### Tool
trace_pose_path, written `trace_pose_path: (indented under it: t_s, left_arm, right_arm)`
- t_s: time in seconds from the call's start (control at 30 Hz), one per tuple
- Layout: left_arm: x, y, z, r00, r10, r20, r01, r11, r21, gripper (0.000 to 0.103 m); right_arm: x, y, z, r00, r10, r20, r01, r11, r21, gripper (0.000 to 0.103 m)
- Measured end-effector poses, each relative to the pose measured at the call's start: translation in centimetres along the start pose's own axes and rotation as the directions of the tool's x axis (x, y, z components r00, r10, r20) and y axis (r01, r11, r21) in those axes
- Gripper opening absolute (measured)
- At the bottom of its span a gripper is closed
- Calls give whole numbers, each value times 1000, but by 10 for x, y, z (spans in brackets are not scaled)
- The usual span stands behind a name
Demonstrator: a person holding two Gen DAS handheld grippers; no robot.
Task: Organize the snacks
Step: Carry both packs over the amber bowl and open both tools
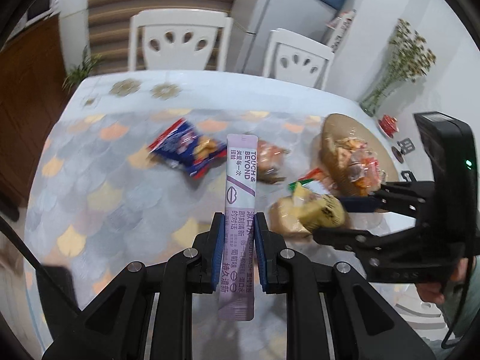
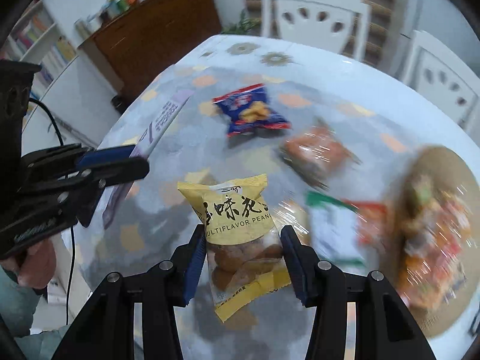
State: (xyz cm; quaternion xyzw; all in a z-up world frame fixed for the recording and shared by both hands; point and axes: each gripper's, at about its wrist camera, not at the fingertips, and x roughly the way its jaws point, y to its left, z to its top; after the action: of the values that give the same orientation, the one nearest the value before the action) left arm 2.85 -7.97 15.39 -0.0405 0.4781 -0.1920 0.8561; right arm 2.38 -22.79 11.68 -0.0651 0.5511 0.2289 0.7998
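Note:
My left gripper (image 1: 239, 225) is shut on a long purple mouthwash sachet (image 1: 240, 180) and holds it above the table; the sachet also shows in the right wrist view (image 2: 162, 120). My right gripper (image 2: 243, 240) is shut on a yellow peanut packet (image 2: 240, 225), held above the table; it shows at the right of the left wrist view (image 1: 318, 213). A blue snack bag (image 1: 189, 150) (image 2: 252, 111) and an orange-brown wrapped snack (image 1: 270, 159) (image 2: 318, 153) lie on the table. A tan basket (image 1: 336, 132) (image 2: 444, 162) at the right holds several wrapped snacks.
A green-and-white packet (image 2: 333, 222) lies beside the basket. The table (image 1: 120, 195) has a scale-patterned cloth. Two white chairs (image 1: 180, 39) stand behind it. A glass vase with flowers (image 1: 390, 69) and a small red dish (image 1: 388, 124) stand at the far right. A wooden cabinet (image 2: 150, 39) is at left.

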Motion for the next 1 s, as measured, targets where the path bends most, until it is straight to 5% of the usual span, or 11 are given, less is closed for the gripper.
trace_pose_path:
  t_s: [0.27, 0.5, 0.83, 0.9, 0.97, 1.0]
  left_arm:
    - [30, -92, 50, 999, -38, -23, 40, 990, 131, 16]
    - [62, -160, 96, 995, -94, -43, 100, 977, 186, 16]
    - [113, -211, 126, 988, -118, -101, 137, 970, 200, 18]
    - [120, -216, 130, 986, -134, -98, 151, 972, 183, 28]
    - [126, -217, 132, 987, -122, -108, 138, 977, 164, 68]
    - [126, -216, 131, 987, -125, -98, 139, 978, 157, 69]
  right_arm:
    - [-78, -92, -35, 991, -110, 77, 91, 971, 221, 48]
    - [-117, -181, -47, 972, -220, 77, 171, 897, 408, 48]
    - [-132, -252, -42, 971, -220, 90, 138, 831, 538, 48]
    - [-130, -257, -40, 971, -219, 93, 136, 832, 538, 55]
    - [-128, -262, -42, 973, -216, 83, 139, 832, 536, 58]
    - [-128, -263, -43, 974, -212, 84, 135, 835, 534, 58]
